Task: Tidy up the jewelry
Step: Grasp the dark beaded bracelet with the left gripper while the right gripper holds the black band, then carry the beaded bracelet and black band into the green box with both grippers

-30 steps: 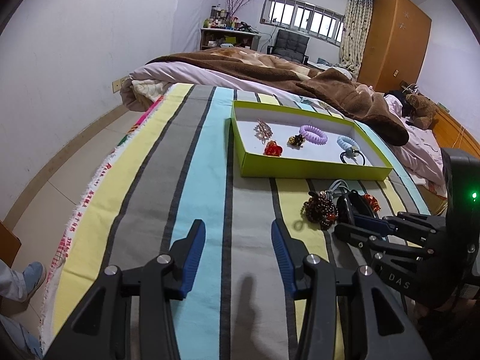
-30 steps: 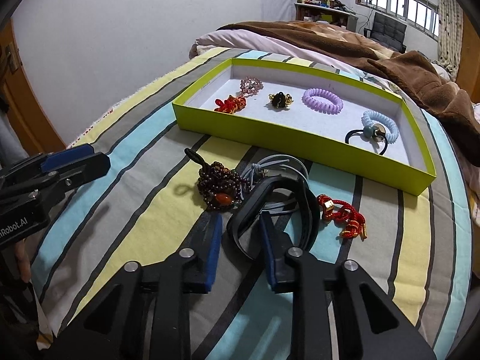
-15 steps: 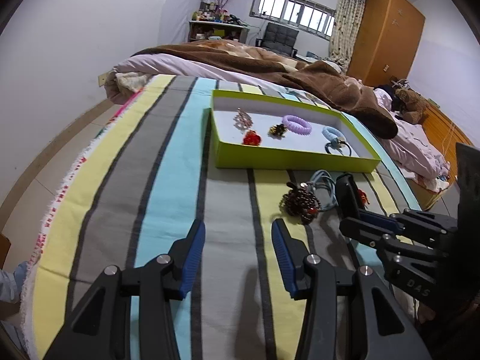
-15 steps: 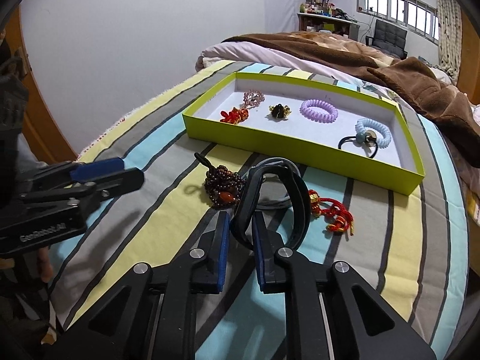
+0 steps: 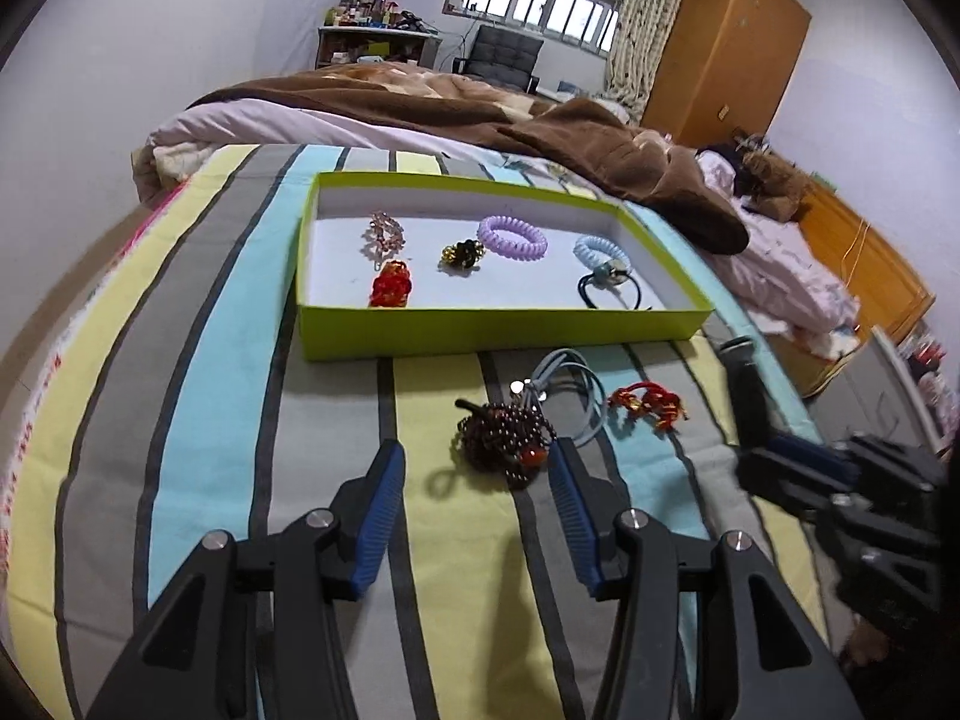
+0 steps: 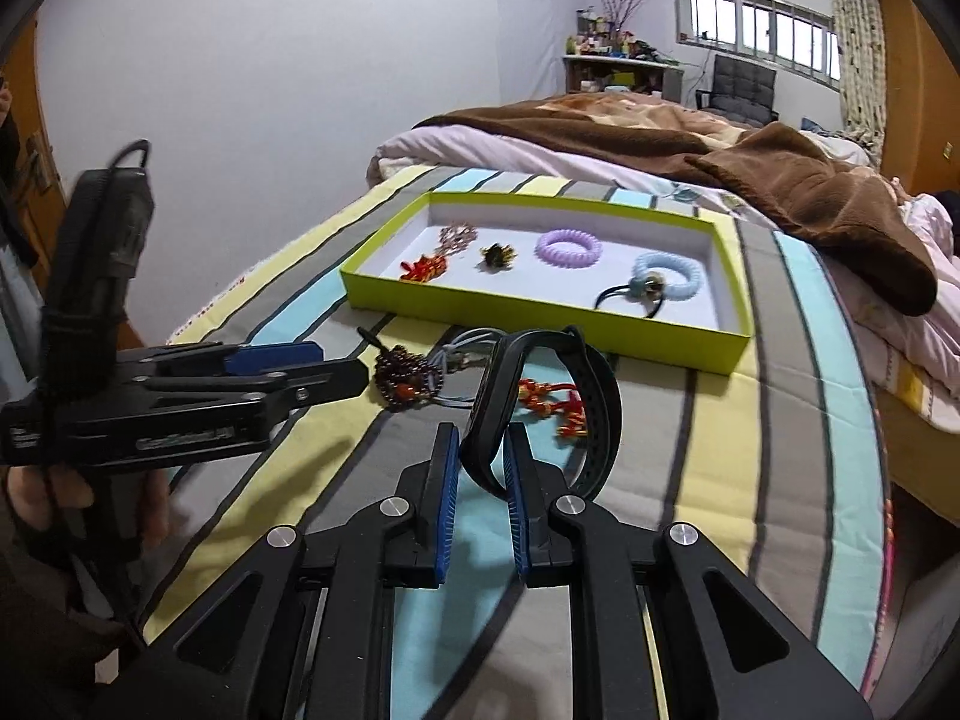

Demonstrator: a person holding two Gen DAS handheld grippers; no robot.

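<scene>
Lying across the striped bedcover point(image 5: 198, 360), the green tray point(image 6: 540, 315) is holding hair ties. The right gripper point(image 6: 483, 480), jaws having just closed, is clamping the black band point(image 6: 594, 414). The left gripper point(image 5: 474, 516), jaws having just been widening, is hovering empty near the bead bracelet point(image 5: 504, 444).

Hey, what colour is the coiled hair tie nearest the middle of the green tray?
Lilac purple coiled hair tie, clearest in the left wrist view.

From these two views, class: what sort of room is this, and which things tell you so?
Most likely a bedroom in a home: a bed with a striped sheet and brown blanket, a wooden wardrobe, and a curtained window.
</scene>
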